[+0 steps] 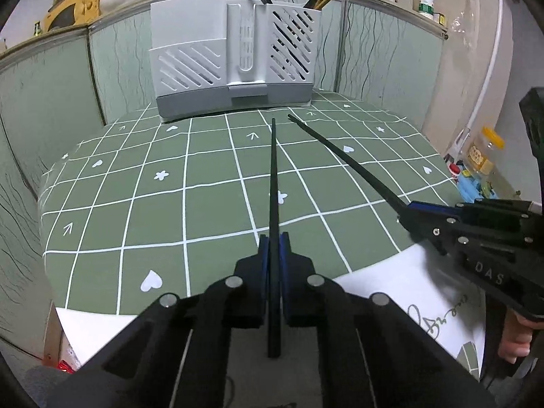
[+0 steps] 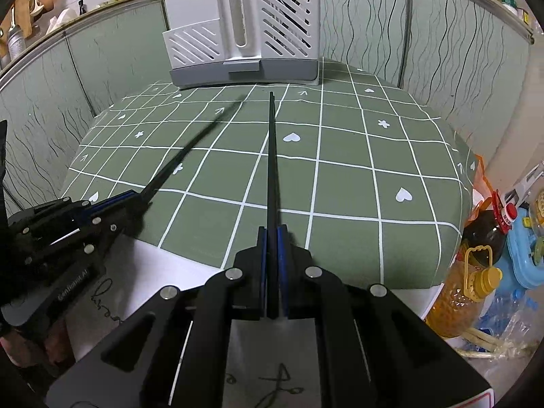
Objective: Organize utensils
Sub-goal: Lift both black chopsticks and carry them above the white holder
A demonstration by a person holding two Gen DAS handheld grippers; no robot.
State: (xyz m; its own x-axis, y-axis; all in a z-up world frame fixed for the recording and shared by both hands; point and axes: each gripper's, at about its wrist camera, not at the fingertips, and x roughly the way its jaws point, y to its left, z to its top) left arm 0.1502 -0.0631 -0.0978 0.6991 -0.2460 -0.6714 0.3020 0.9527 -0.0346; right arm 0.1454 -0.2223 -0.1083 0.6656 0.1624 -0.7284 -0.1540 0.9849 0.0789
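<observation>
Two long black chopsticks are in my grip, one per hand. My left gripper (image 1: 274, 248) has its jaws clenched on one black chopstick (image 1: 273, 176), whose tip points to the far side of the worktop (image 1: 136, 204), a round top under a green cloth with a white grid. My right gripper (image 2: 272, 238) clamps the other black chopstick (image 2: 272, 156) the same way. At the far edge stands a white slotted plastic utensil holder (image 1: 234, 54), dark sticks upright in its right compartment.
</observation>
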